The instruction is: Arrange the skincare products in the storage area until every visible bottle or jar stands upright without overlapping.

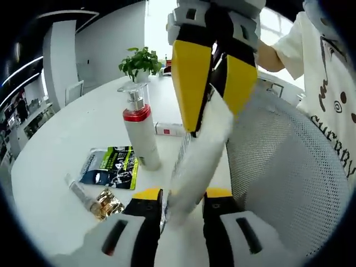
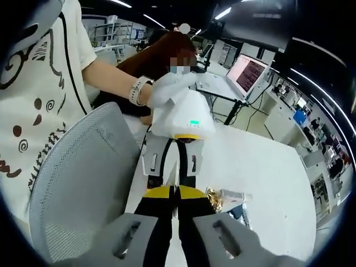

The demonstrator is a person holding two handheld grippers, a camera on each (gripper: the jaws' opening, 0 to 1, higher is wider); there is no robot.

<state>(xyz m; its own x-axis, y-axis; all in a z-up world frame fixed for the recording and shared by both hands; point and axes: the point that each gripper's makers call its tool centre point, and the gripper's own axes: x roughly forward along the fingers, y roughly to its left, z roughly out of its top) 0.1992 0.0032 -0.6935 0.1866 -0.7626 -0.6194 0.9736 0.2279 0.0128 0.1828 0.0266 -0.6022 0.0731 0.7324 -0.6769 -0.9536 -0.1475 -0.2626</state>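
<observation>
On the tabletop (image 1: pixel 67 167) the pump bottle (image 1: pixel 140 133) stands upright, while right of it the white tube (image 1: pixel 200 156) hangs tilted, its long axis running between the left gripper (image 1: pixel 183 196), clamped on its lower end, and the right gripper (image 1: pixel 214 105), clamped on its upper end.

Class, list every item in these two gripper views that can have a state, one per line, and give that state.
White tube: held off the table, clamped by both grippers.
Left gripper: shut on the white tube's lower end.
Right gripper: shut on the white tube's upper end.
Pump bottle: upright on the table, red collar, clear cap on.
Sachet: lying flat.
Gold-capped vial: lying on its side.
</observation>
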